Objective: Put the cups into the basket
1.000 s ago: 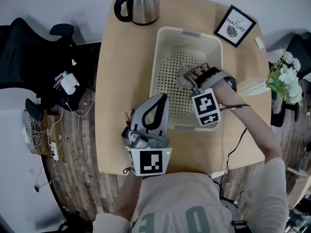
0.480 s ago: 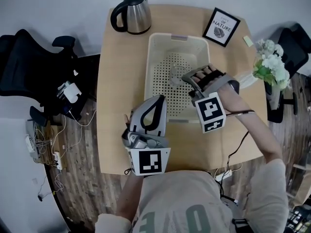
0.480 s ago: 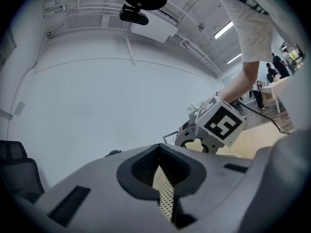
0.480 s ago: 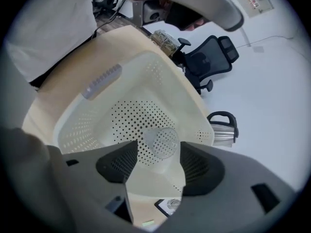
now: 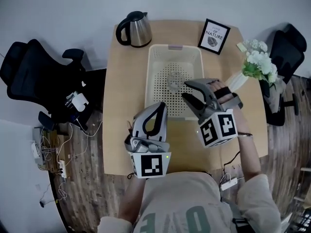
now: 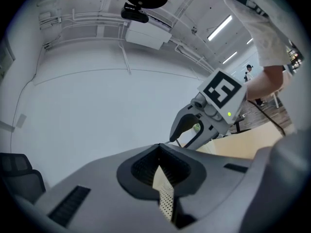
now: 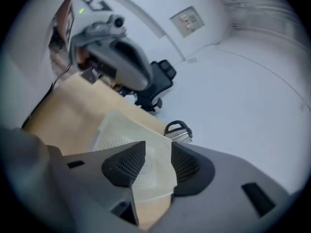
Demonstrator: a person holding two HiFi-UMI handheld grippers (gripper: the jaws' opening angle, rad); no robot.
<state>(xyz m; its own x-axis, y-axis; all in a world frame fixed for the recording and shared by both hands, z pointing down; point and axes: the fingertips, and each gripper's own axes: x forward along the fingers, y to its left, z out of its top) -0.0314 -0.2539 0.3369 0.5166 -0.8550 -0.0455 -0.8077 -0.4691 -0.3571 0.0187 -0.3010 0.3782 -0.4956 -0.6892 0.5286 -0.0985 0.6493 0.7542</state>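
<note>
A clear glass cup [image 5: 175, 80] sits on the perforated floor of the cream basket [image 5: 156, 62], with nothing touching it. My right gripper [image 5: 184, 88] hangs above the basket's front right part, well above the cup. Its jaws have just been closing, but a gap still shows and nothing is between them, so it is open. In the right gripper view the basket [image 7: 121, 135] lies beyond the right gripper [image 7: 154, 155]. My left gripper [image 5: 162, 106] is held over the table in front of the basket, shut and empty. Only a sliver of basket [image 6: 165, 200] shows between its pads.
A steel kettle [image 5: 133, 29] stands at the back left of the round wooden table [image 5: 121, 81]. A framed print [image 5: 214, 36] stands at the back right. White flowers [image 5: 257, 62] are at the right edge. Black office chairs [image 5: 34, 76] stand to the left on the floor.
The right gripper has drawn up and back from the cup, which stays in the basket. The left gripper has risen slightly.
</note>
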